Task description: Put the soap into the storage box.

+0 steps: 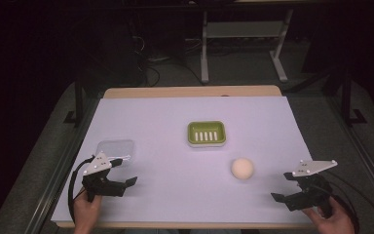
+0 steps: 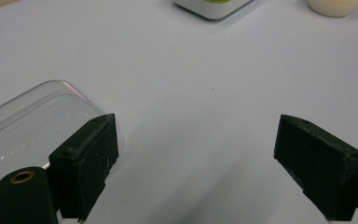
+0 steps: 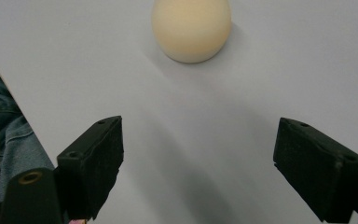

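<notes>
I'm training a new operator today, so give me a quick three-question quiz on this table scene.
1. True or false: the cream soap lies in the green soap dish.
2. Which gripper is nearest the clear lid? A) left gripper B) right gripper
3. What do the right gripper's fingers hold?

Key: 1. False, it lies on the white table cover. 2. A. 3. Nothing; they stand open.

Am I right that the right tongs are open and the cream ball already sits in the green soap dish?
Not quite. The right tongs are open, but the cream ball lies on the table sheet, apart from the green soap dish, as the high view shows.
</notes>
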